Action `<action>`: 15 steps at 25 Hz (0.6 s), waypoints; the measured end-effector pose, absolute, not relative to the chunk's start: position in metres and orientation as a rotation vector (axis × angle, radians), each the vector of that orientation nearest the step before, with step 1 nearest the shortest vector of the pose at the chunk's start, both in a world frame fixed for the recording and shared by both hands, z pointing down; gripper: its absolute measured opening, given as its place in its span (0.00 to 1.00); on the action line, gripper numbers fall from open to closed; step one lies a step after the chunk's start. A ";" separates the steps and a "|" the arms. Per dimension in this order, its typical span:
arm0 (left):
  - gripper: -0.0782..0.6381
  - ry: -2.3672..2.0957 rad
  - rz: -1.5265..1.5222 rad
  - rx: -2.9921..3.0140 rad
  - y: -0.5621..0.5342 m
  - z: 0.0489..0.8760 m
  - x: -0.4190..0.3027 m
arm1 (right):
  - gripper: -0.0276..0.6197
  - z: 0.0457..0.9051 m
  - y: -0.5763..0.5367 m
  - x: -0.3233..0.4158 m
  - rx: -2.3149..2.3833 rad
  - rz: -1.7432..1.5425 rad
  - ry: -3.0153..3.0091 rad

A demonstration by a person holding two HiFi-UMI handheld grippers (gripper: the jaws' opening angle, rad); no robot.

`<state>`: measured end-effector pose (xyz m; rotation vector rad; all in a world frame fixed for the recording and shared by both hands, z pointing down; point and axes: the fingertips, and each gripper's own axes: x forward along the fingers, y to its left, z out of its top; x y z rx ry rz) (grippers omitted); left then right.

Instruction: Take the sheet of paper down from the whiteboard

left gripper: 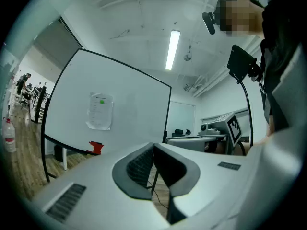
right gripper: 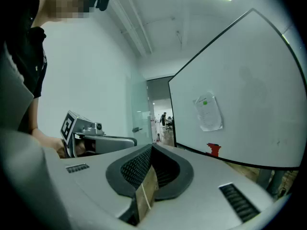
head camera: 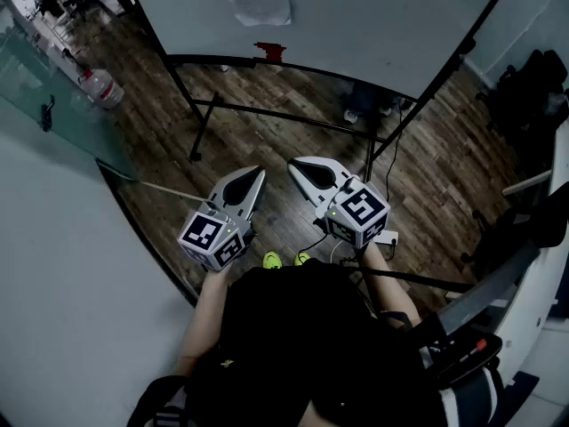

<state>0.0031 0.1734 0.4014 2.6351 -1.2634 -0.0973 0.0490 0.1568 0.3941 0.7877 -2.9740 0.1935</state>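
My head view is dim and murky. Both gripper views run brighter under a ceiling tube light (left gripper: 172, 49), fisheye-bent, with black corners.

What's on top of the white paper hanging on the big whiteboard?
A small round green dot, probably a magnet, sits near the top of the white sheet of paper. The patch of white whiteboard behind it is covered.

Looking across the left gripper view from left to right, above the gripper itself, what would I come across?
Bottle → sheet of paper → ceiling light → head camera → person.
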 end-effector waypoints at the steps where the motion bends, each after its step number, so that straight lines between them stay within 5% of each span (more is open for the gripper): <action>1: 0.13 -1.263 -0.098 2.635 0.173 0.401 0.004 | 0.04 0.393 0.157 0.049 0.786 0.193 -2.974; 15: 0.13 -1.258 -0.115 2.639 0.172 0.398 0.004 | 0.04 0.389 0.153 0.052 0.827 0.212 -2.974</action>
